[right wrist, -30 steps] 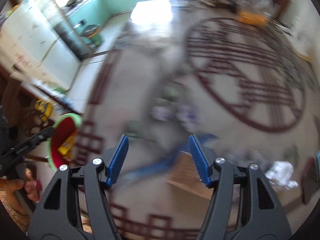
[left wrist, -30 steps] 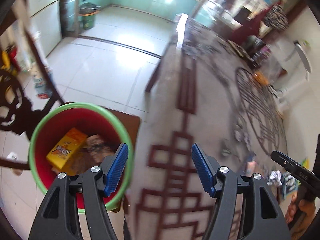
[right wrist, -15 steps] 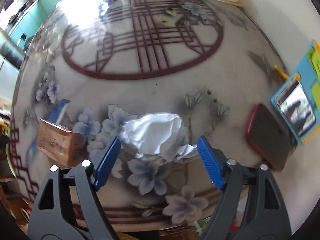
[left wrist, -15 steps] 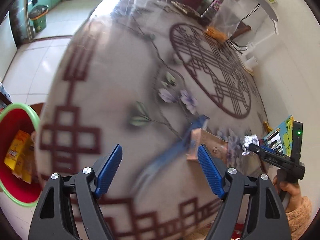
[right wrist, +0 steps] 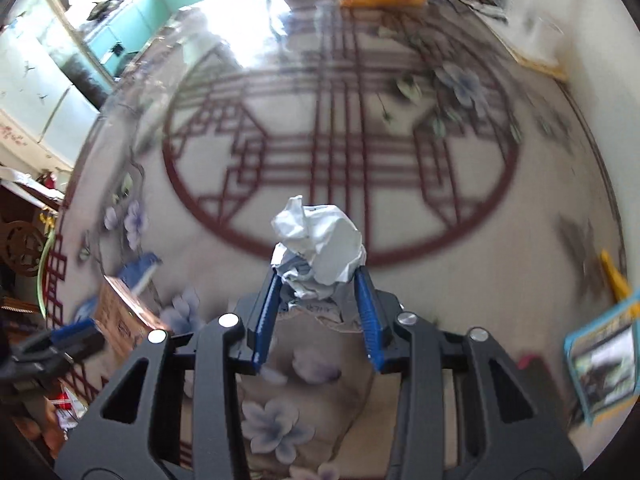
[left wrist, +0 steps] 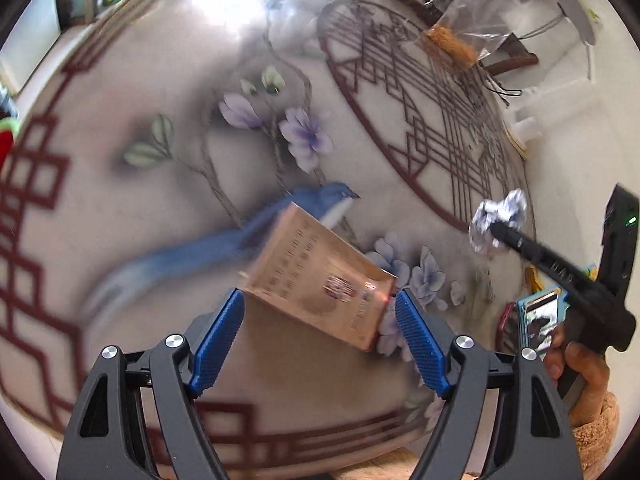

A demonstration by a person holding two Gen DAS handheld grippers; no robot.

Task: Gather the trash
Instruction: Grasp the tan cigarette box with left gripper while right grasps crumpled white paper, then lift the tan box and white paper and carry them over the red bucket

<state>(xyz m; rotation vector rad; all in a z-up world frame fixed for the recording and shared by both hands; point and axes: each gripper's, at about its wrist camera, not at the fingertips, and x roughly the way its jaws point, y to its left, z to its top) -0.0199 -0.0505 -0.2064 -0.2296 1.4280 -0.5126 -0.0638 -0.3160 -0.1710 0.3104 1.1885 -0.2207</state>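
Over table: right gripper (right wrist: 318,276) just closed on paper wad (right wrist: 318,242); left gripper (left wrist: 320,312) wide, straddling box (left wrist: 320,276).

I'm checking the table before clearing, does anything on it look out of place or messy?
Yes. A crumpled paper ball is pinched in the right hand-held gripper, and a tan carton lies askew across the table's painted blue bird, loose between the open left hand-held gripper.

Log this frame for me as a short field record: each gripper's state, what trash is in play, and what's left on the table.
left gripper: open, jaws either side of the tan box, not pressing
right gripper: just closed, shut on the crumpled paper ball
surface: patterned table
other items: blue-cased phone, bag of orange snacks
trash collected this moment: paper ball gripped; box not yet
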